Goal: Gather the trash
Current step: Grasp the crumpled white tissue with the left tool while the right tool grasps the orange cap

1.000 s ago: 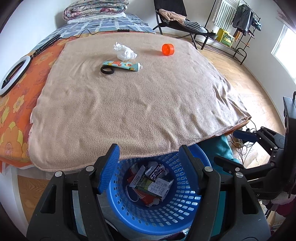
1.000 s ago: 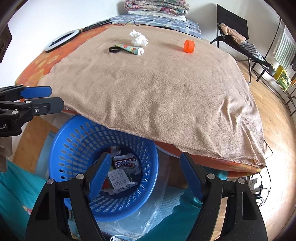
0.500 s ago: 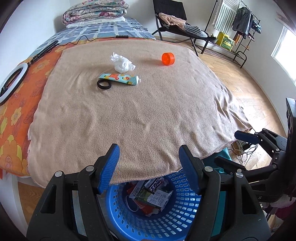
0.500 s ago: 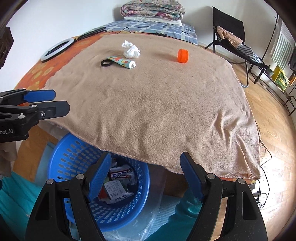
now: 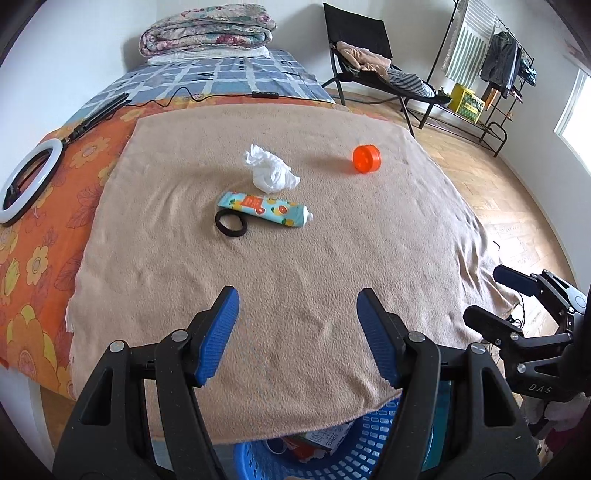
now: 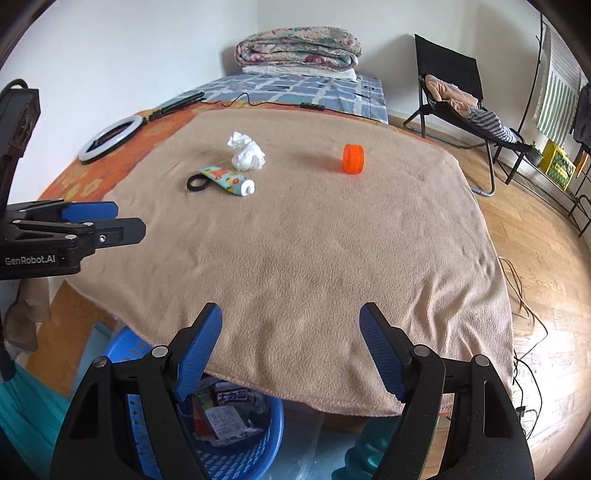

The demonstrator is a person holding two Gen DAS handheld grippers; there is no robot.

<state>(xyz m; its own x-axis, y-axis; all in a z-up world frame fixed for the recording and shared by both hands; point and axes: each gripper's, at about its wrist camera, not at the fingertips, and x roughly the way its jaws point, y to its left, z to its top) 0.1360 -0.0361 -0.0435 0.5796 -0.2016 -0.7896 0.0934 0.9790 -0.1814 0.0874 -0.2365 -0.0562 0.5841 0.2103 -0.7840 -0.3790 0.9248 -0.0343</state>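
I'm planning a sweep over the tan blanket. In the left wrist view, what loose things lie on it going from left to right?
Black hair tie → patterned tube, which touches the hair tie → crumpled white tissue → orange cap, off on its own at the right.

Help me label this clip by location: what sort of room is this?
Most likely a bedroom in a home. A bed with a folded quilt stacked at its far end fills most of the view, a clothes rack hung with garments stands by the wall, and a black folding chair holds more clothes.
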